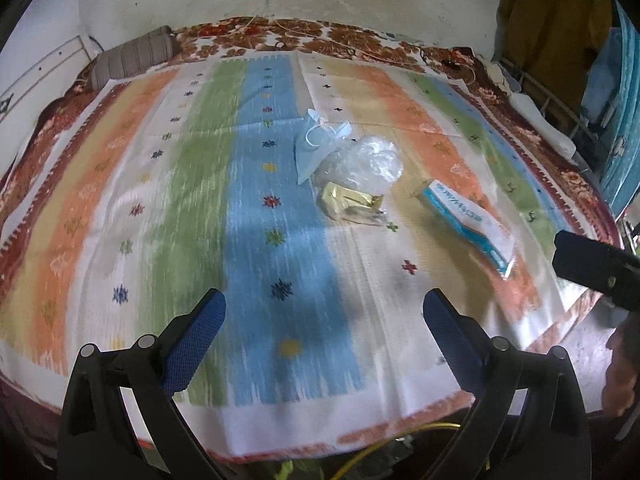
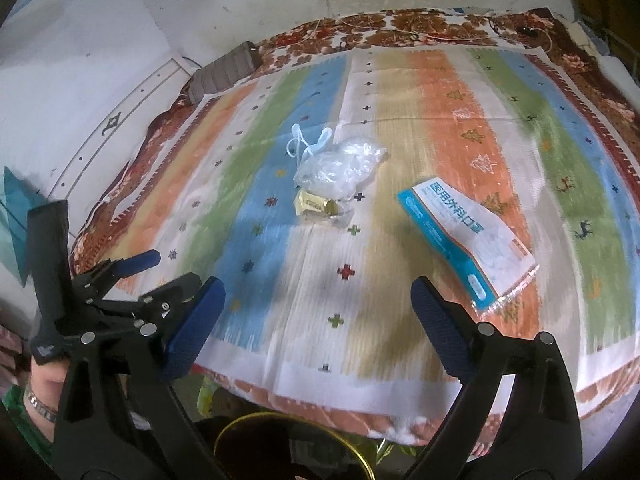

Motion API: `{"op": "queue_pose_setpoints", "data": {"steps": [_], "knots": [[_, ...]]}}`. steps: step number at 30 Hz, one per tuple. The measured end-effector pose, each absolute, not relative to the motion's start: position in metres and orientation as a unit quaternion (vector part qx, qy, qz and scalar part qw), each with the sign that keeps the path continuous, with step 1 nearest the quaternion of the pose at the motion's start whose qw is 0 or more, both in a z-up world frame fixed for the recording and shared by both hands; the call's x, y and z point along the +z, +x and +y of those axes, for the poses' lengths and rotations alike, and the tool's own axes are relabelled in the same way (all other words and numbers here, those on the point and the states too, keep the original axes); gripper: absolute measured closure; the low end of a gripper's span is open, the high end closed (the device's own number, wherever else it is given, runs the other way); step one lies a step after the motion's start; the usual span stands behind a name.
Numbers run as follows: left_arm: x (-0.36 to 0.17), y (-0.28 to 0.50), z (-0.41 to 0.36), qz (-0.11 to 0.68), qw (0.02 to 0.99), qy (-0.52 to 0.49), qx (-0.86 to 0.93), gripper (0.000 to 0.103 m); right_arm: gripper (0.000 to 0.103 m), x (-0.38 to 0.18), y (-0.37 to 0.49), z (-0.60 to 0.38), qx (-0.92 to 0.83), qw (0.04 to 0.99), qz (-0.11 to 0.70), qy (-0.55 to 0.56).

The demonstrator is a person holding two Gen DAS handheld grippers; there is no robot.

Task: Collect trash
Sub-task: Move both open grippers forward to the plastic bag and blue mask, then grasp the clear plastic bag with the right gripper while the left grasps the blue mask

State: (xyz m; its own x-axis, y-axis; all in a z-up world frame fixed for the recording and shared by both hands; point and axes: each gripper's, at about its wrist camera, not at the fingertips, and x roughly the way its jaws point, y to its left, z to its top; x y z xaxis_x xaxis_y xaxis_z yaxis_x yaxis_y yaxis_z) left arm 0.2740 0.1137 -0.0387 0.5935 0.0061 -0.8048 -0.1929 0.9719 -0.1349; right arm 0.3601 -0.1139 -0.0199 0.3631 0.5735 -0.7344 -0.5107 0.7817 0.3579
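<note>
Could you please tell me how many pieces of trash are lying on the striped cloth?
4: face mask farthest, clear plastic bag beside it, gold wrapper in front, mask packet apart, rightward.

Bin [image 2: 288, 440] cut off at btm edge.

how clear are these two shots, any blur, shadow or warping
Left wrist view: the striped cloth smears with motion blur, and a shadow lies ahead of the left tongs. Right wrist view: sharper, the mask packet print is readable. Both: fisheye bends the edges.
</note>
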Motion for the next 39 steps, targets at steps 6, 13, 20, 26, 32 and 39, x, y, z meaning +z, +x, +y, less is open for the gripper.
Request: {"op": "queue_pose_setpoints", "data": {"steps": [6, 13, 20, 26, 32, 39], "knots": [[-0.047, 0.291, 0.126, 0.43, 0.893, -0.12, 0.051, 0.006, 0.023, -0.035, 0.384, -0.099, 0.33, 0.818, 0.47, 0.04], [-0.059, 0.309, 0.139, 0.42, 0.899, -0.114, 0.057, 0.007, 0.028, -0.048, 0.415, -0.086, 0.331, 0.818, 0.467, 0.061], [-0.063, 0.323, 0.16, 0.406, 0.9, -0.152, 0.048, 0.007, 0.032, -0.065, 0.448, -0.074, 0.323, 0.811, 0.482, 0.079], [-0.067, 0.339, 0.164, 0.401, 0.9, -0.166, 0.043, 0.007, 0.033, -0.074, 0.469, -0.063, 0.325, 0.802, 0.491, 0.099], [-0.065, 0.356, 0.171, 0.399, 0.9, -0.172, 0.037, 0.008, 0.035, -0.084, 0.489, -0.049, 0.323, 0.797, 0.498, 0.11], [-0.061, 0.369, 0.192, 0.382, 0.895, -0.227, 0.031, 0.008, 0.046, -0.103, 0.508, -0.038, 0.313, 0.786, 0.519, 0.119]]}}
